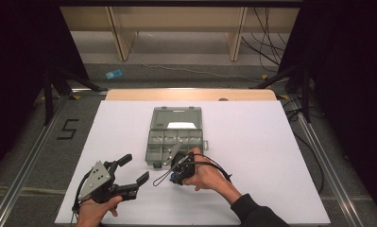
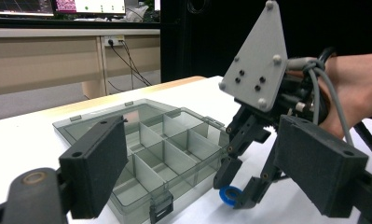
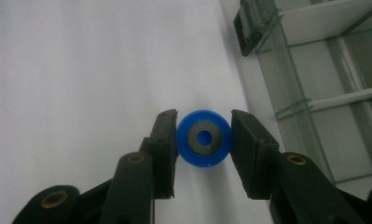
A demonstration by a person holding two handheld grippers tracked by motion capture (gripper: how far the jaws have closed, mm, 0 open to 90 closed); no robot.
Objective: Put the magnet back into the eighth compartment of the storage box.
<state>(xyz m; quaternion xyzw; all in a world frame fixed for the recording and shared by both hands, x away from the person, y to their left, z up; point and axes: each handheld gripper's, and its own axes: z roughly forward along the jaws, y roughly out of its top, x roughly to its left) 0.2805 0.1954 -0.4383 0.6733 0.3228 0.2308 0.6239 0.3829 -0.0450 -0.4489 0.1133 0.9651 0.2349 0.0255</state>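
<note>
In the high view, nearest to us are the person's two hands at the bottom edge. The left hand (image 1: 97, 211) holds the left gripper (image 1: 132, 169) low over the white table (image 1: 271, 156), its jaws spread wide with nothing between them, well apart from the box. The right hand (image 1: 206, 175) holds the right gripper (image 1: 175, 178) just in front of the near right corner of the grey compartment box (image 1: 175, 136), whose lid lies open toward the far side. A bit of blue shows at the gripper's tip.

In the left gripper view, we see our own two black jaws spread wide in the foreground, released. Beyond them stands the clear grey compartment box (image 2: 151, 154) with its dividers, and to its right the right gripper (image 2: 236, 189) points down at the table, a blue ring (image 2: 229, 194) between its fingertips.

In the right gripper view, we look straight down on the blue ring (image 3: 204, 138), round with a dark grey inner washer and a small hole. It sits between the two jaws; the left jaw touches its side, the right one is just at its edge, so we take it as gripped or very nearly so. The box's corner and latch (image 3: 247, 28) lie near, to the upper right.
</note>
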